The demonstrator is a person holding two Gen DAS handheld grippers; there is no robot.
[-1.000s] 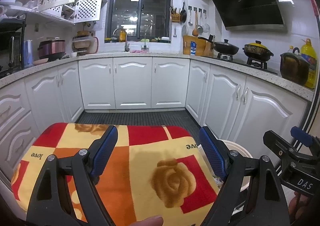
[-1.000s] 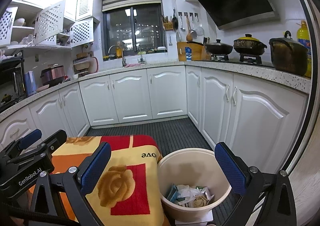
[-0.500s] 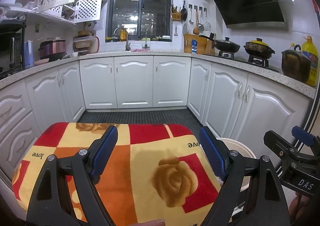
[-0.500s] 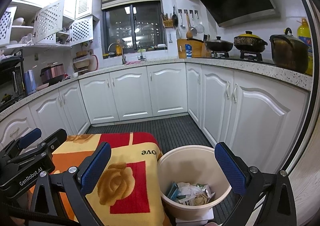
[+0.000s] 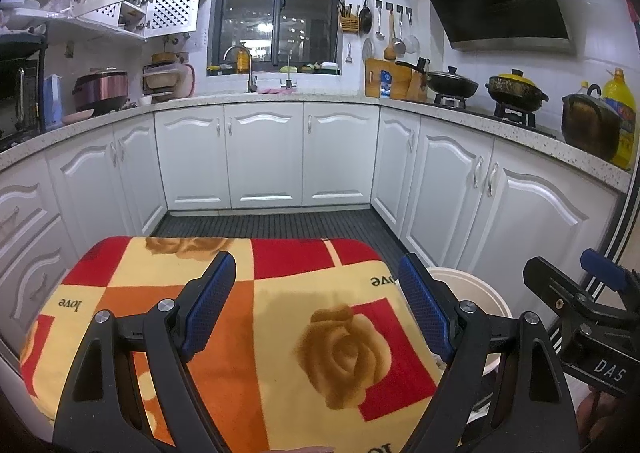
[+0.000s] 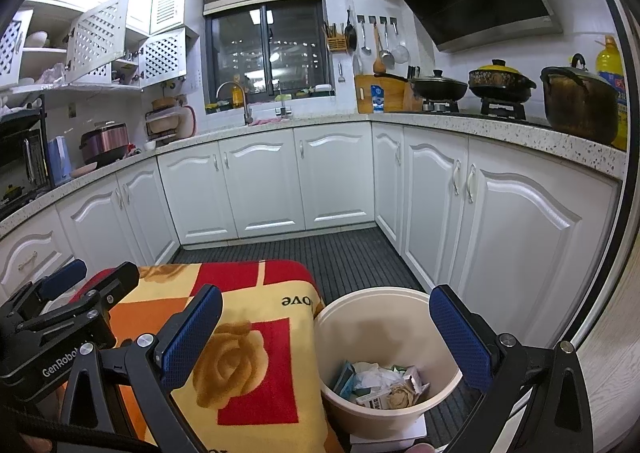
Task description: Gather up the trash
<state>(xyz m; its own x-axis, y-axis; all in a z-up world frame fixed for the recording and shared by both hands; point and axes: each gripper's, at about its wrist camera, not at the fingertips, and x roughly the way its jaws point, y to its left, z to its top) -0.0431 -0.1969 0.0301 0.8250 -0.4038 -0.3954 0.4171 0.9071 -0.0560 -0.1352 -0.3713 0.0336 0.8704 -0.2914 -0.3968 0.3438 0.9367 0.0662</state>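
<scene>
A cream plastic bin (image 6: pixel 400 301) stands on the floor to the right of a table covered by a red, orange and yellow rose-patterned cloth (image 6: pixel 248 365). Crumpled paper and small cartons (image 6: pixel 384 383) lie in the bin. My right gripper (image 6: pixel 326 337) is open and empty, above the bin and the cloth's right edge. My left gripper (image 5: pixel 316 305) is open and empty above the cloth (image 5: pixel 280 333). The bin's rim (image 5: pixel 472 281) shows partly behind the left gripper's right finger. No loose trash shows on the cloth.
White kitchen cabinets (image 5: pixel 264 157) wrap around a dark ribbed floor mat (image 5: pixel 276 225). Pots (image 5: pixel 516 91) and an oil bottle (image 5: pixel 620 113) stand on the right counter. The right gripper's body (image 5: pixel 592 321) shows at the left view's right edge.
The right gripper has tilted slightly downward toward the bin. The left gripper has barely moved. Both stay open.
</scene>
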